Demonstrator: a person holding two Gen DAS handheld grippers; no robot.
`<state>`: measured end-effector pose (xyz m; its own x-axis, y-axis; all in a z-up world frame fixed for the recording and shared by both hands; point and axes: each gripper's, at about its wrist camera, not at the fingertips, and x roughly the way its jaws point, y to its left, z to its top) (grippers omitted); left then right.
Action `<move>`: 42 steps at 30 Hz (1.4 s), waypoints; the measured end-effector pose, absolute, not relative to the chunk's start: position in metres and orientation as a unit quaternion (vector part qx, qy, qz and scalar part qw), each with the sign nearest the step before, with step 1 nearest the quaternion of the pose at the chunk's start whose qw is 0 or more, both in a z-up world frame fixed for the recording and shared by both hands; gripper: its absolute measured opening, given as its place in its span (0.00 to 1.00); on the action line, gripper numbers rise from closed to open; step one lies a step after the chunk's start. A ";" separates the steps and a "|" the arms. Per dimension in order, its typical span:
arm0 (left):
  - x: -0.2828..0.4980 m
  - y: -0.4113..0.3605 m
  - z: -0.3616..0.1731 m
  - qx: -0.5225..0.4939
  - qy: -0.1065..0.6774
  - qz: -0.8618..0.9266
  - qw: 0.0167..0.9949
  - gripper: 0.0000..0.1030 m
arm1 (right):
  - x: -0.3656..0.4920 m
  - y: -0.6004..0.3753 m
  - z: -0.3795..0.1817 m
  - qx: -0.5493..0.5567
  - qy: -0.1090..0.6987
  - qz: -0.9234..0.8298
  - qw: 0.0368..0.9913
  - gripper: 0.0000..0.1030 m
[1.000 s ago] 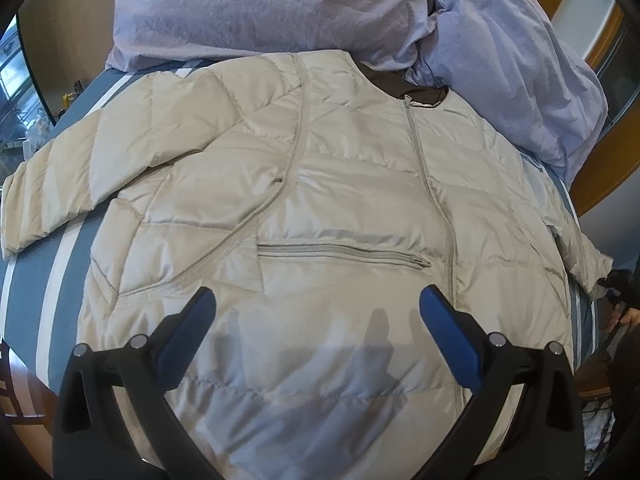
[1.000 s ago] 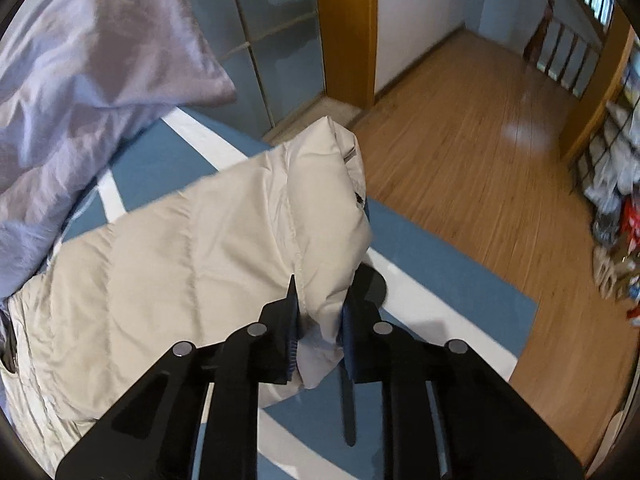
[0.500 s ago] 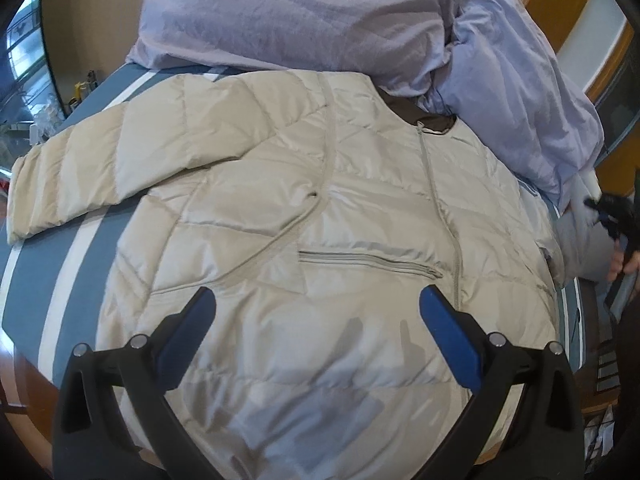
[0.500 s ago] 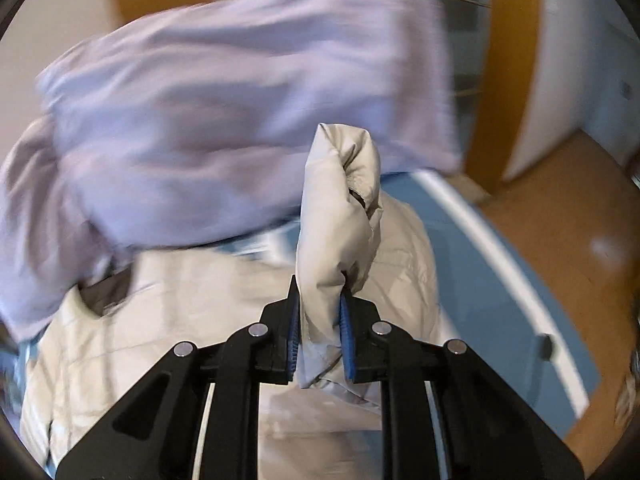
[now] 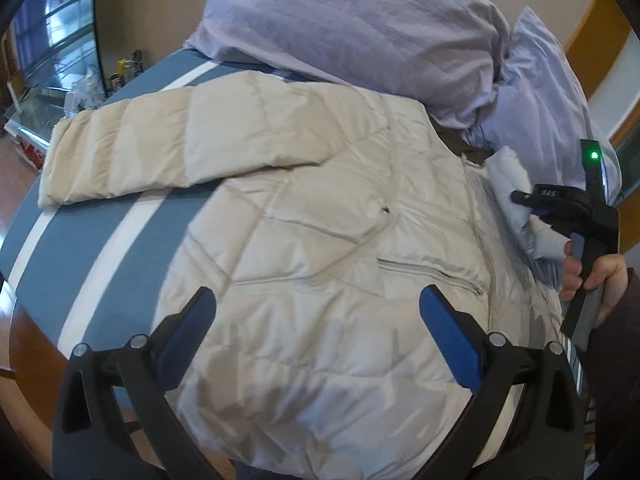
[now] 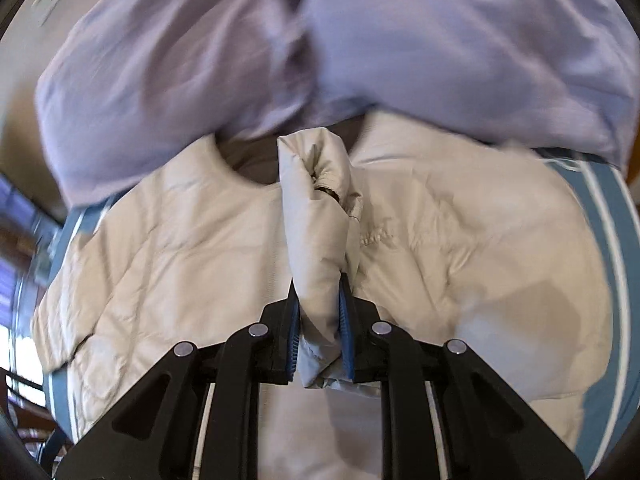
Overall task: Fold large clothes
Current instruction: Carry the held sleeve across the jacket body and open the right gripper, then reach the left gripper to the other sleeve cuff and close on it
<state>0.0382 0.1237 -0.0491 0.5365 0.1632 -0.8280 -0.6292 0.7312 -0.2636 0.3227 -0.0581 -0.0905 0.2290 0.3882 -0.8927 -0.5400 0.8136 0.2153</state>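
Note:
A beige quilted puffer jacket (image 5: 320, 248) lies front up on a blue bed with white stripes. Its left sleeve (image 5: 160, 152) stretches out flat to the left. My left gripper (image 5: 318, 312) is open and empty above the jacket's lower front. My right gripper (image 6: 319, 312) is shut on the cuff end of the jacket's right sleeve (image 6: 316, 208) and holds it up over the jacket's chest, near the collar. In the left wrist view the right gripper (image 5: 524, 204) shows at the right with the sleeve (image 5: 516, 192) in it.
Two lavender pillows (image 5: 360, 24) lie at the head of the bed, touching the jacket's collar (image 6: 256, 156). The blue striped bedcover (image 5: 80, 248) shows at the left. A wooden floor and cluttered shelves (image 5: 56, 80) lie beyond the bed's left side.
My right gripper has lifted the right sleeve off the bed's edge and swung it in over the jacket's chest. My left gripper has shifted its view a little leftward, staying open.

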 end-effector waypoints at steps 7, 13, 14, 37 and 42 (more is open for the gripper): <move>0.026 0.144 -0.047 -0.297 0.404 0.258 0.826 0.98 | 0.305 -0.030 -0.097 -0.055 0.563 0.314 0.762 0.17; 0.023 0.156 -0.051 -0.308 0.406 0.265 0.819 0.98 | 0.288 -0.019 -0.126 -0.080 0.583 0.319 0.742 0.18; 0.024 0.156 -0.052 -0.308 0.406 0.264 0.819 0.98 | 0.284 -0.019 -0.128 -0.089 0.579 0.322 0.744 0.18; 0.015 0.213 -0.054 -0.290 0.398 0.319 0.810 0.98 | 0.309 -0.041 -0.120 -0.087 0.552 0.265 0.786 0.62; 0.001 0.235 -0.055 -0.296 0.394 0.346 0.798 0.98 | 0.297 -0.029 -0.134 -0.102 0.557 0.264 0.781 0.66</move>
